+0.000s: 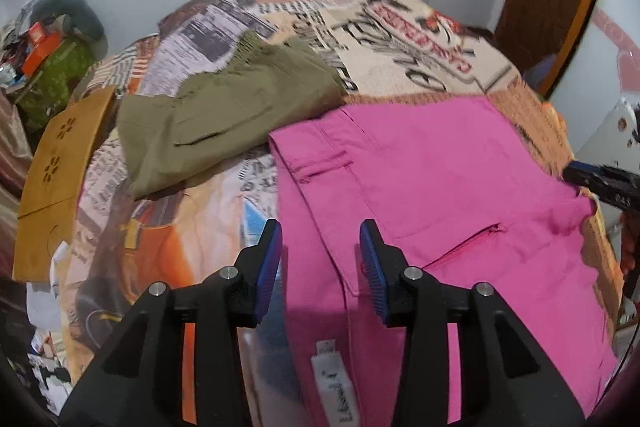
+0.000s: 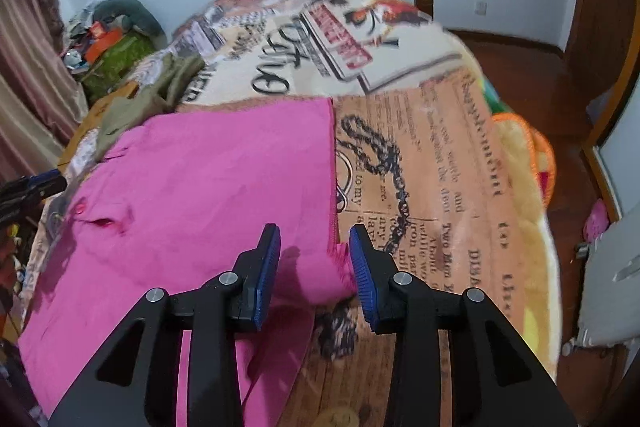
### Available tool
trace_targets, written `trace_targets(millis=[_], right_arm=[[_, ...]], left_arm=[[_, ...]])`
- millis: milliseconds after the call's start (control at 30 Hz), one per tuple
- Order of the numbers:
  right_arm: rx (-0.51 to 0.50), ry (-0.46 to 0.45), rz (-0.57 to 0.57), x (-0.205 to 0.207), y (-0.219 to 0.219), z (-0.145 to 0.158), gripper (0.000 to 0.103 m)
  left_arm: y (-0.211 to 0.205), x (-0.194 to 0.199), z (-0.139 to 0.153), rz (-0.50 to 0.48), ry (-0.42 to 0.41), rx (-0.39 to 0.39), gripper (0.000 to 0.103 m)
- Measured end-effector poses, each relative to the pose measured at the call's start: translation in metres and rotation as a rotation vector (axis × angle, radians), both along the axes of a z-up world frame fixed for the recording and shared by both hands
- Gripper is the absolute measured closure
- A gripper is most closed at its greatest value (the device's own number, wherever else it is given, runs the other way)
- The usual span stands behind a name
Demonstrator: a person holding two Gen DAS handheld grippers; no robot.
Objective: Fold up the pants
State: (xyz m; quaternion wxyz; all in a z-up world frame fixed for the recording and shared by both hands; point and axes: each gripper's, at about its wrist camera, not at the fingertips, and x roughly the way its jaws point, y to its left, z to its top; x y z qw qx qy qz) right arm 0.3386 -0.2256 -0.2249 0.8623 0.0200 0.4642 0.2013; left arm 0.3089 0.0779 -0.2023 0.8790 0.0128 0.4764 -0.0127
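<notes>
A newsprint-patterned bed (image 1: 400, 27) carries pink pants (image 1: 460, 187) beside olive pants (image 1: 224, 107).

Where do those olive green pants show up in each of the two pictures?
Left wrist view: the olive green pants lie upper left of centre on the bed, just beyond the pink pants.
Right wrist view: the olive green pants sit small at the far left, past the pink pants' top left corner.
Shared landmark: the printed newspaper-pattern blanket.

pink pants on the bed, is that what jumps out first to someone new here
Yes: the bright pink pants spread flat across the newspaper-print blanket dominate both views. Olive-green pants lie crumpled behind them, and both grippers, left and right, hover with jaws open at the pink fabric's edges.
</notes>
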Motion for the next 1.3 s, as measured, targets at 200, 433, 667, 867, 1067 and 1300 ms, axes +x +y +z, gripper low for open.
trace_targets(millis=[200,433,667,867,1067,1300], right_arm=[[0.011,0.112,0.012,0.013,0.002,-0.032,0.07],[0.064,0.13,0.034,0.007,-0.002,-0.034,0.067],[0.064,0.091,0.062,-0.013,-0.006,-0.026,0.067],[0.046,0.047,0.02,-0.011,0.0,-0.027,0.082],[-0.058,-0.012,0.071,-0.007,0.018,-0.028,0.093],[-0.171,-0.052,0.083,-0.011,0.019,-0.033,0.095]], left_arm=[[-0.005,0.012,-0.02,-0.031,0.061,0.001,0.063],[-0.011,0.011,-0.03,-0.034,0.068,0.004,0.081],[-0.021,0.009,-0.029,-0.043,0.027,0.071,0.096],[-0.035,0.006,-0.025,-0.059,-0.009,0.139,0.1],[-0.046,0.002,-0.018,-0.073,-0.095,0.275,0.101],[-0.016,0.014,-0.038,-0.005,-0.039,0.346,0.102]])
